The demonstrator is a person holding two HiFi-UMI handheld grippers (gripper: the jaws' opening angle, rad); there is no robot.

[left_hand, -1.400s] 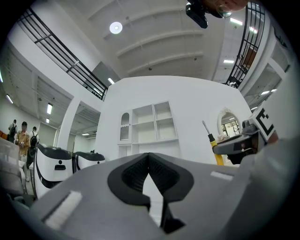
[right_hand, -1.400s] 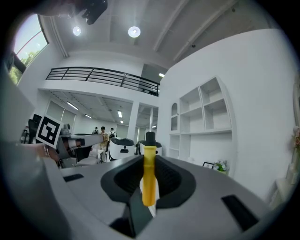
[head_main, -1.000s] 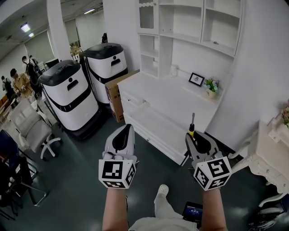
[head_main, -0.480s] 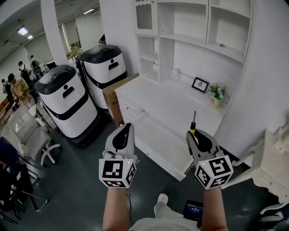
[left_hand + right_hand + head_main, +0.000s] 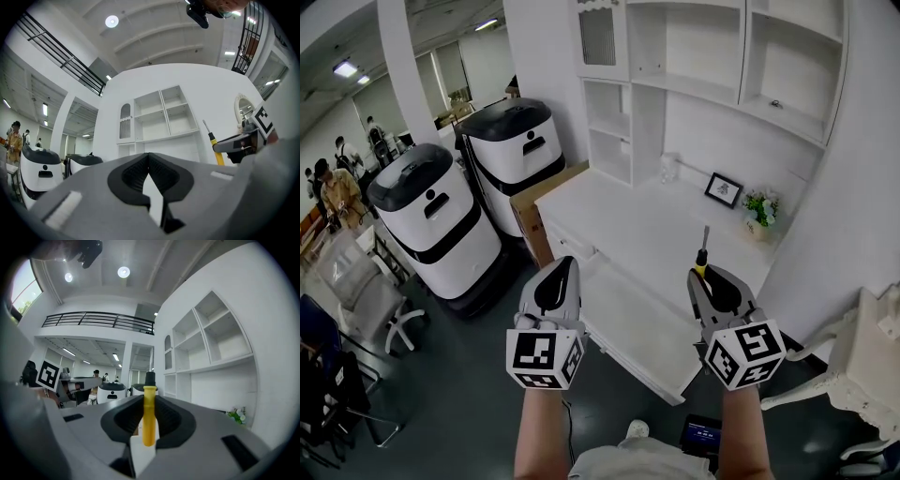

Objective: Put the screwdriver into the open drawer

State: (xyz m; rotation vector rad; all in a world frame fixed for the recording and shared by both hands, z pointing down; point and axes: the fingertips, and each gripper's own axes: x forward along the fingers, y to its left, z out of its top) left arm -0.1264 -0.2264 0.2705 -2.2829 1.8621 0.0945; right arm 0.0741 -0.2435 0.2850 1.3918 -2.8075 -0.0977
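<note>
In the head view my right gripper (image 5: 706, 276) is shut on a screwdriver (image 5: 701, 255) with a yellow handle and black collar, its metal shaft pointing away from me. In the right gripper view the screwdriver (image 5: 149, 416) stands pinched between the dark pads of that gripper (image 5: 149, 404). My left gripper (image 5: 562, 266) is held level beside it, shut and empty, and its pads meet at the tips in the left gripper view (image 5: 149, 157). The screwdriver (image 5: 216, 149) also shows there at the right. The white desk's open drawer (image 5: 630, 352) juts out below and between both grippers.
The white desk (image 5: 647, 220) carries a hutch of shelves, a picture frame (image 5: 724, 189) and a small flower pot (image 5: 762, 210). Two white-and-black machines (image 5: 431, 225) (image 5: 514, 141) and a cardboard box (image 5: 546, 199) stand left. An office chair (image 5: 358, 291) is further left, and white furniture (image 5: 874, 361) is at the right.
Both grippers have travelled forward towards the desk, side by side. The open drawer now lies right under them. The right gripper's hold on the screwdriver is the same.
</note>
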